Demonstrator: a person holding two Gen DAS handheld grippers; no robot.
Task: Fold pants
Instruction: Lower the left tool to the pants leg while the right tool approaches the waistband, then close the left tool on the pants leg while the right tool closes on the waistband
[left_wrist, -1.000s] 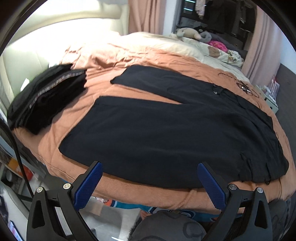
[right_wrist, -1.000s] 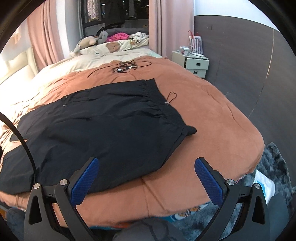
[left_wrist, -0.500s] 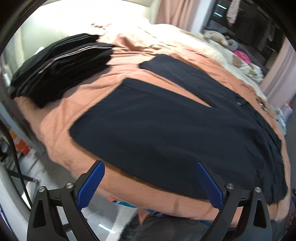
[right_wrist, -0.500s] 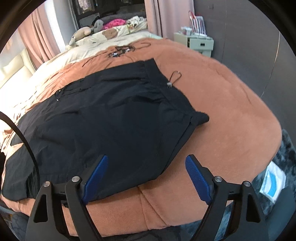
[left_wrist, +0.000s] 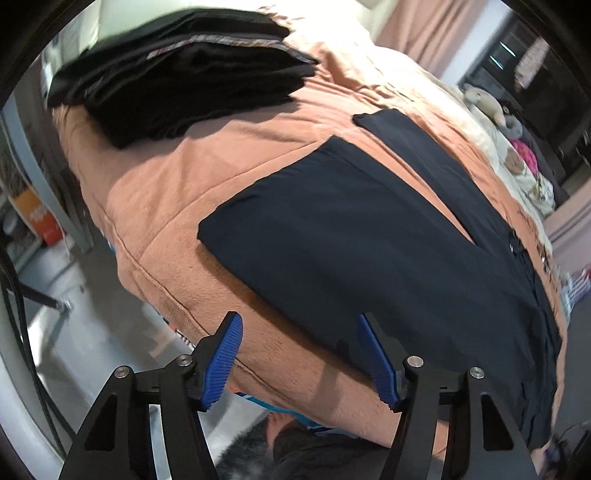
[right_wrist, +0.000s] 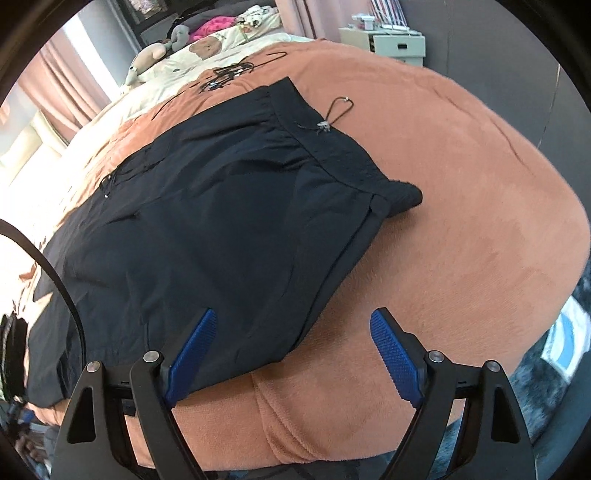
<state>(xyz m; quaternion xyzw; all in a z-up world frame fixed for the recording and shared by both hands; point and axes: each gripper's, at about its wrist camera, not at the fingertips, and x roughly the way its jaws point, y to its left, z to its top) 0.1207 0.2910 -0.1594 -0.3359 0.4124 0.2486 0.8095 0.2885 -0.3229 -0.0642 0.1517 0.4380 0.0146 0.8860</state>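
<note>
Hand-held gripper (left_wrist: 299, 321) above unlabelled pants (left_wrist: 369, 240)

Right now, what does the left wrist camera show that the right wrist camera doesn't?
Only the left wrist view shows the two pant legs' hems and the stack of folded dark clothes, with the left gripper closing on nothing yet. Only the right wrist view shows the waistband, its drawstring loop, the nightstand and the open right gripper. Both show the black pants on the orange blanket.
</note>
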